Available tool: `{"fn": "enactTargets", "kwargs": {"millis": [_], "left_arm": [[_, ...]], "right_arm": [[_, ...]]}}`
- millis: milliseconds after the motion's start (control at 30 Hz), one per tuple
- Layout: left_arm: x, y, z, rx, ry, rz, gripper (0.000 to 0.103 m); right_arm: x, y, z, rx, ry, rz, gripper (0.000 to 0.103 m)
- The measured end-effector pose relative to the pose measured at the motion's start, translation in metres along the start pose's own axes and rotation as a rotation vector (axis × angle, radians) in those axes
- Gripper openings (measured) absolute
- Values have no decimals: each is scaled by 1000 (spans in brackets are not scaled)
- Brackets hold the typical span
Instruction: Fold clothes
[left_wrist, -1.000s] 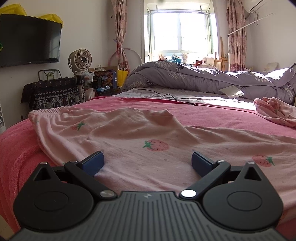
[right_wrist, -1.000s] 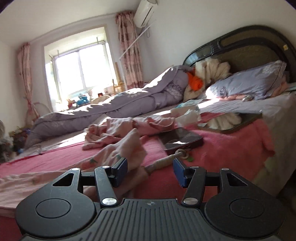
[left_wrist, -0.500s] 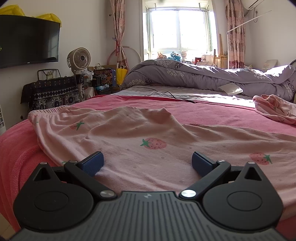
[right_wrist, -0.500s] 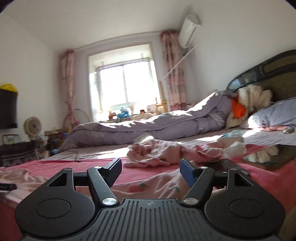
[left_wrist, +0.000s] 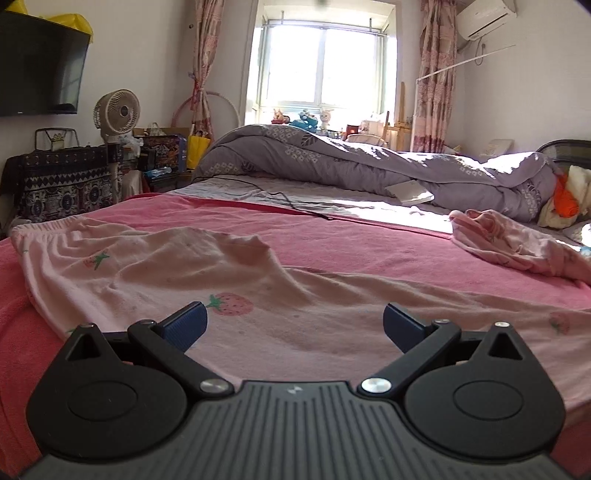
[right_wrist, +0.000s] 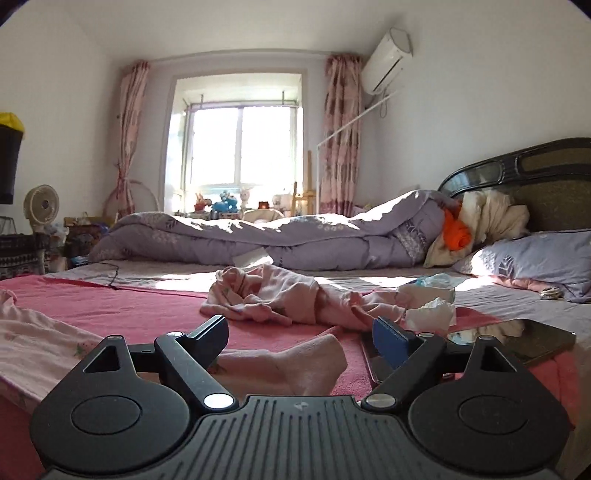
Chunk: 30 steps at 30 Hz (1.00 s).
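Pale pink pyjama trousers with strawberry prints (left_wrist: 229, 288) lie spread across the pink blanket (left_wrist: 332, 240) on the bed. My left gripper (left_wrist: 293, 325) hovers just above them, open, with nothing between its blue pads. One trouser leg end (right_wrist: 295, 365) lies below my right gripper (right_wrist: 299, 336), whose jaws are opening and hold nothing. A second crumpled pink garment (right_wrist: 280, 299) lies further back on the bed, seen also in the left wrist view (left_wrist: 509, 240).
A rolled purple duvet (right_wrist: 280, 236) fills the far side of the bed. Two dark tablets or phones (right_wrist: 517, 339) and crumpled tissues (right_wrist: 432, 310) lie to the right, near a purple pillow (right_wrist: 535, 258). A fan (left_wrist: 116, 114), boxes and a wall television (left_wrist: 37, 66) stand at left.
The right gripper let go of the trouser leg, opened wider, rolled level and lifted. The left gripper rose a little and tilted up, staying open over the trousers.
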<state>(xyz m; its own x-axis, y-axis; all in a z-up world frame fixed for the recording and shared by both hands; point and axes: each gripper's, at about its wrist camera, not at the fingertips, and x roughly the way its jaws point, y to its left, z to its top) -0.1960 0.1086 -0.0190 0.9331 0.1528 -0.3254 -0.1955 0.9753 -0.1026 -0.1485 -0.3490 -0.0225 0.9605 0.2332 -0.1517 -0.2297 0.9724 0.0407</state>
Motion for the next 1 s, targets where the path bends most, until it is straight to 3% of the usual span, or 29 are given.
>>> {"fn": "enactTargets", "kwargs": {"millis": [100,200,333,467,567,633,867,1000], "left_arm": [[0,-41,10,33,-11,-266,102],[5,-100,15,100,4,-504,102],[27,-185,13,209,56,-677,102],[56,-254,5,286,128,-661,102],[79,-285,-6,316,247,-599,102],[90,-290,-13,310,294,-566,102],[96,-285,-17,267,303,-550,103],[98,-285,-17,270,294,-544,103]], "right_arm": [[30,-36,13,52,118,257,85],[42,-58,22,65,249,444,85],[27,-72,22,43,299,599,86],[7,-78,19,9,266,735,89],[13,-79,19,-31,270,791,93],[27,-76,19,-56,306,835,94],[63,-72,31,-58,318,952,95],[58,-78,15,-26,360,973,96]]}}
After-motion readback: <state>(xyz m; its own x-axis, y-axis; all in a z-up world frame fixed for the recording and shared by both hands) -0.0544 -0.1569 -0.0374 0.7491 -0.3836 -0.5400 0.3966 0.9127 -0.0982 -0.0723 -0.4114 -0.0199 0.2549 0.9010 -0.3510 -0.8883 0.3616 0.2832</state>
